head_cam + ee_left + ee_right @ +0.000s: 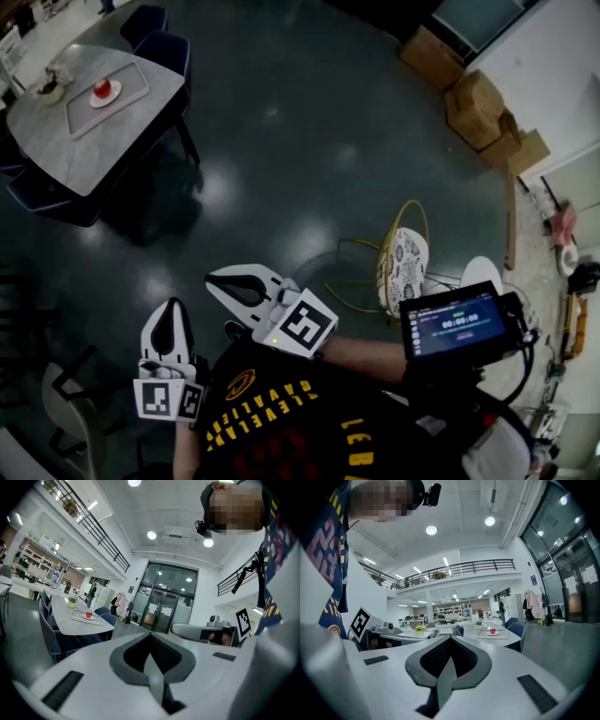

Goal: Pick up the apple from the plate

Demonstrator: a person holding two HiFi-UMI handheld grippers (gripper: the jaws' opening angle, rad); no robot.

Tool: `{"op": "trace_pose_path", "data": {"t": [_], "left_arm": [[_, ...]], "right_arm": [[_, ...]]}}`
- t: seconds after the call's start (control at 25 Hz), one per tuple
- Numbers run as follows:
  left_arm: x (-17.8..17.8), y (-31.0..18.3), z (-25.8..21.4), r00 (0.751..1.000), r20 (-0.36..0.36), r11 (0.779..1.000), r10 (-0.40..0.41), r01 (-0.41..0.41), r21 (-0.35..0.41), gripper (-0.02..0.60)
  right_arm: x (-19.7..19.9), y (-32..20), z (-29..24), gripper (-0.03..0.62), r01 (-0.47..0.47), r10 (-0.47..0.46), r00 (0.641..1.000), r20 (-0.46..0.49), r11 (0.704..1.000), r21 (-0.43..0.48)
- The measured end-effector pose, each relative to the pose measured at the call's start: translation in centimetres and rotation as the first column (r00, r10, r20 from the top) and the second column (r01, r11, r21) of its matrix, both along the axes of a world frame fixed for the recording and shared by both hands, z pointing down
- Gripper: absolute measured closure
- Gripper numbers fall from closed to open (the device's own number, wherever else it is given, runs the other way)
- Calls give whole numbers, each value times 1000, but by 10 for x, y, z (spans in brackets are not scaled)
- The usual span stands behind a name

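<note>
One small white round plate (113,94) holds the red apple (102,88), and the plate sits on a pale rectangular tray (132,79) on a grey stone-look table (56,141) at the far upper left of the head view. Just beside the tray stands a small pale pot with a green plant (50,89). Dark blue chairs (167,49) stand around the table. Across the dark glossy floor (309,122), at the upper right, brown cardboard boxes (478,108) are stacked against the wall; what they hold cannot be seen.

The apple lies well apart from both tools. The white left gripper (173,304) and the white right gripper (217,281) are held close to the person's dark shirt with yellow lettering (272,412), low in the head view, with open floor between them and the table. The left gripper view shows the apple as a small red dot on the plate (88,618) far off at the left, beyond the jaws. The right gripper view shows it far off, right of and above the jaw tips, on its plate (492,633).

Both grippers have their jaws pressed together at the tips, with nothing between the dark ribbed pads. A yellow wire chair with a patterned seat (403,258) stands near the right gripper, and a dark handheld screen (455,322) shows at the lower right.
</note>
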State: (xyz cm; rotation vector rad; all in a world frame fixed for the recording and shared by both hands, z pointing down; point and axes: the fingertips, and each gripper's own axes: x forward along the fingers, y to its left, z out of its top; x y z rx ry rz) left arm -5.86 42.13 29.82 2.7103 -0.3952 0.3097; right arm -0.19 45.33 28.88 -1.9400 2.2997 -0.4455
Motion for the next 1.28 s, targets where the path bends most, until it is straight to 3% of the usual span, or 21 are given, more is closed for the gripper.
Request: {"op": "trace_pose_path", "data": {"t": [0.4,0.6,0.76,0.84,0.96,1.04,1.28], "left_arm": [[-1,-10,-9,1000,-24,1000,-11,11,21,580],[9,-7,-19,999,-38,998,0,2,58,580],[12,-8,-25,999,-35,997,-4,6,71,580],[-33,13,-32,998,-61,997,24,-20,79,580],[-143,67,-38,987,-113,990,113,-102,101,580],[-171,81,-36,984,-120,987,135,-122,106,580],[-111,57,-35,990,-119,994,79,-68,90,580]], "right_arm": [[2,-8,-10,597,-24,23,999,23,999,32],[10,-9,-22,597,-36,36,999,-9,996,79],[8,-13,-22,597,-31,29,999,31,997,70],[-39,9,-26,597,-46,45,999,9,997,64],[-149,65,-35,597,-109,114,990,-77,992,67],[-174,78,-36,597,-133,138,986,-91,989,61],[-108,54,-20,597,-98,97,992,-81,995,-15]]}}
